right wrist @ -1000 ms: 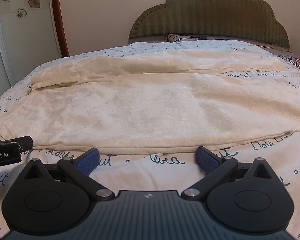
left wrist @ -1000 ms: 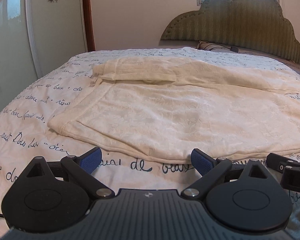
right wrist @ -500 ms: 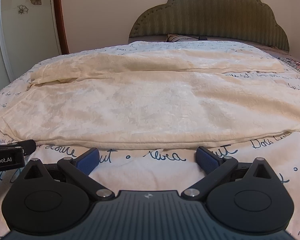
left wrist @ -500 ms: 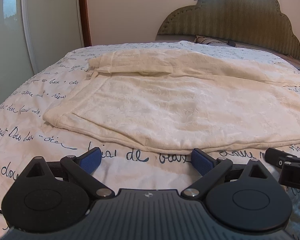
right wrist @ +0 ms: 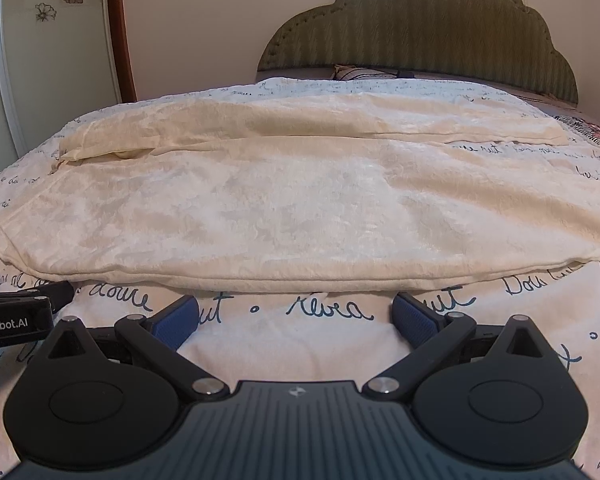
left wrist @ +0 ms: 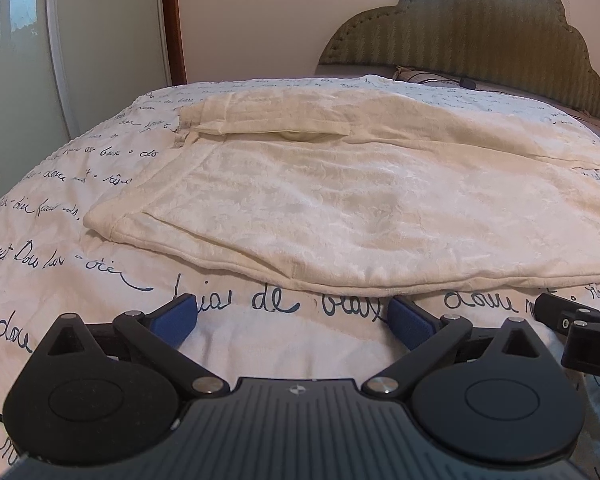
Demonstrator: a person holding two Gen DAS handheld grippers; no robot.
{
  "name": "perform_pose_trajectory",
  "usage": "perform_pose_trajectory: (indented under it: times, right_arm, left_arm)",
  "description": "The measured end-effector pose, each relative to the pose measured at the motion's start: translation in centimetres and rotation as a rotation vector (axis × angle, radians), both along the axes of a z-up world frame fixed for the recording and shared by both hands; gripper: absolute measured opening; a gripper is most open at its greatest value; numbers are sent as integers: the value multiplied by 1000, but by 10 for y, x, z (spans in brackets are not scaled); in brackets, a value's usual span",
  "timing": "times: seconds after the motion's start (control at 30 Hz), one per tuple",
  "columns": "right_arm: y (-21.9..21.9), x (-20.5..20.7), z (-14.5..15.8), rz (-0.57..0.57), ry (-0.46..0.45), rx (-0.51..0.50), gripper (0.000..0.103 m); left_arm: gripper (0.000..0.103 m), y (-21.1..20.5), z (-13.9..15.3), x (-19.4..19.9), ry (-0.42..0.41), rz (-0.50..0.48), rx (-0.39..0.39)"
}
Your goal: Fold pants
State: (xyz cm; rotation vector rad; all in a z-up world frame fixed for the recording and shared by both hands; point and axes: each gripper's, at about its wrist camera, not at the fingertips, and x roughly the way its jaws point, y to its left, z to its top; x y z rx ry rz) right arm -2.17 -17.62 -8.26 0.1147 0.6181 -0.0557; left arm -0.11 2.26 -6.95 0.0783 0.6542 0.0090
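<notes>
Across the bed, on a white quilt printed with blue script, cream pants lie spread flat, one leg nearer the cameras and the other behind it toward the green headboard. The waistband sits at the left end, the hems toward the right.

The left gripper and the right gripper hover side by side just short of the near edge of the pants. Both claws are released, jaws spread wide, with nothing between the blue pads.

The step in hand appears to be the first grasp of the near long edge. Each gripper should probably slide low under the seam, catch both fabric layers, close fully, then lift evenly so the leg folds over without wrinkling.

The left wrist view shows the waistband end and its folded corner clearly; the right wrist view shows the far leg's hem instead. Each view catches the other gripper at its margin.
</notes>
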Motion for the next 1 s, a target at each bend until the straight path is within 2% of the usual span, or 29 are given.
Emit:
perform_pose_trajectory:
  times: [0.6, 0.7, 0.83, 0.93, 1.0]
  right_arm:
    - [3, 2, 2, 22, 23, -15, 103]
    - [-1, -3, 17, 109, 15, 30, 103]
    - [-5, 11, 63, 255, -95, 68, 103]
    - [3, 52, 95, 381, -188, -15, 103]
    - [15, 92, 108, 445, -199, -92, 103]
  left_arm:
    - [103, 6, 0, -2, -8, -6, -30]
    - [102, 11, 4, -5, -12, -20, -65]
    - [102, 13, 16, -7, -19, -78, -47]
    - [102, 12, 28, -2, -46, -77, 21]
    - [102, 17, 36, 6, -51, -82, 41]
